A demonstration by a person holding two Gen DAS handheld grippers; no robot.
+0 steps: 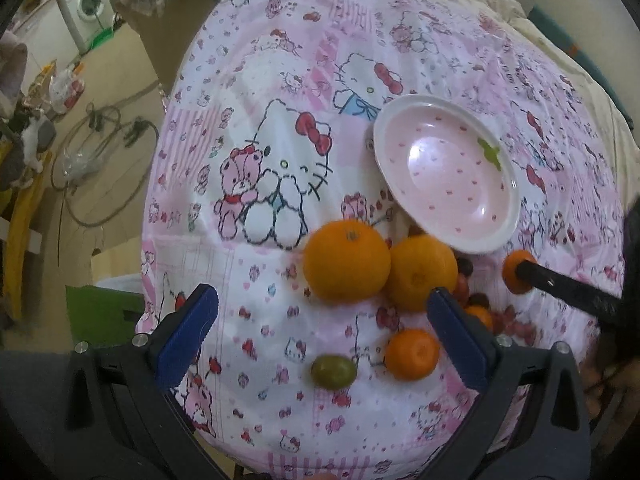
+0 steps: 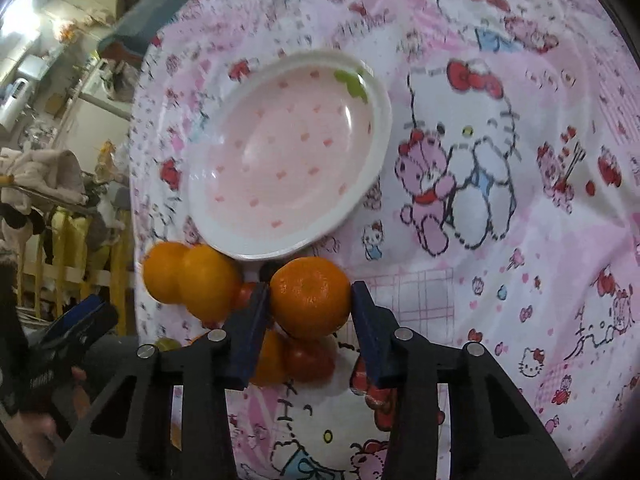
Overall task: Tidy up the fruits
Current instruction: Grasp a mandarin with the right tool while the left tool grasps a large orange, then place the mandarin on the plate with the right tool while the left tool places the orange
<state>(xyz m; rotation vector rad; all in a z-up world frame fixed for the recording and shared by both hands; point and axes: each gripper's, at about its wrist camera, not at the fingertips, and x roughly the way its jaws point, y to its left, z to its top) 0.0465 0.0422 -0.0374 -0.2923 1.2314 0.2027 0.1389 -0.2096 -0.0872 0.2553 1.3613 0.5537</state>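
Note:
A pink, white-rimmed plate (image 1: 448, 176) lies empty on the Hello Kitty cloth; it also shows in the right wrist view (image 2: 288, 156). In front of it lie two big oranges (image 1: 346, 262) (image 1: 422, 272), a small mandarin (image 1: 412, 354), a green fruit (image 1: 334, 372) and some dark red fruits (image 1: 462, 286). My left gripper (image 1: 320, 316) is open above the cloth, near the mandarin and green fruit. My right gripper (image 2: 310, 300) is shut on a mandarin (image 2: 310, 296), held just short of the plate; in the left wrist view its finger (image 1: 568, 286) covers that mandarin (image 1: 516, 270).
The cloth (image 1: 280, 80) covers a round table whose edge drops off at the left. Beyond it is a cluttered floor with cables (image 1: 104, 132) and a washing machine (image 1: 86, 4). More oranges (image 2: 192, 280) and red fruits (image 2: 310, 358) lie around my right gripper.

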